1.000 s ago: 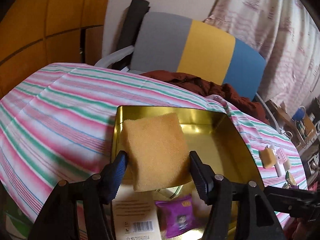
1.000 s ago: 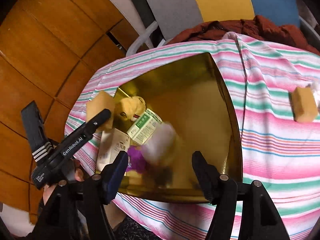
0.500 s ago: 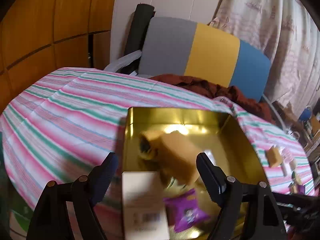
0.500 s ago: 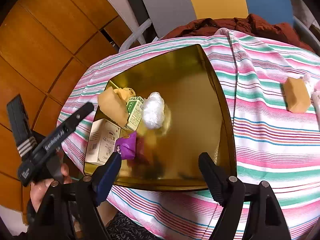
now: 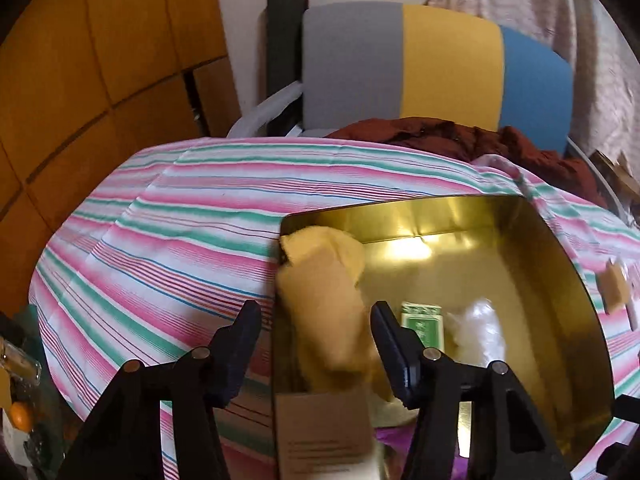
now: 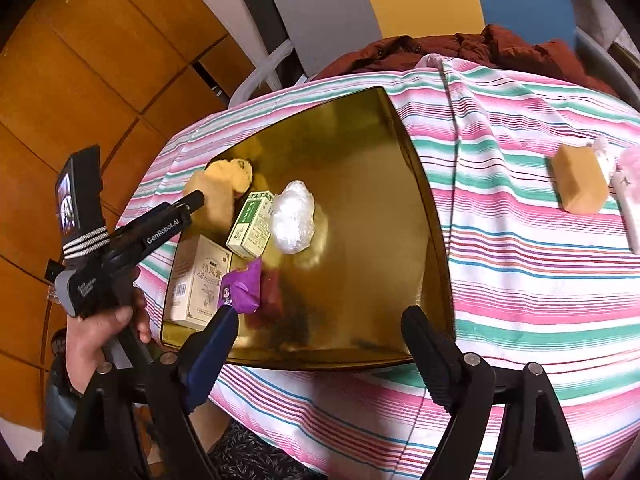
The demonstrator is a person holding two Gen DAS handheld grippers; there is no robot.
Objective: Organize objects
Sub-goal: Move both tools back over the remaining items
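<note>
A table draped in a pink-and-green striped cloth (image 6: 500,248) carries a shallow gold tin tray (image 6: 416,184), set toward its left side. Inside the tray's left end lie a cream box (image 6: 200,276), a tan sponge (image 5: 328,312), a green-and-white carton (image 6: 252,224), a clear crumpled bag (image 6: 294,216) and a purple packet (image 6: 240,286) — all close together. The left gripper (image 5: 316,348) hovers above the tray's left edge, jaws spread wide and holding nothing, the sponge lying below between them. The right gripper (image 6: 320,344) hangs over the tray's near rim, fingers wide apart and empty. A second sponge (image 6: 580,184) rests on the cloth, well right of the tray.
</note>
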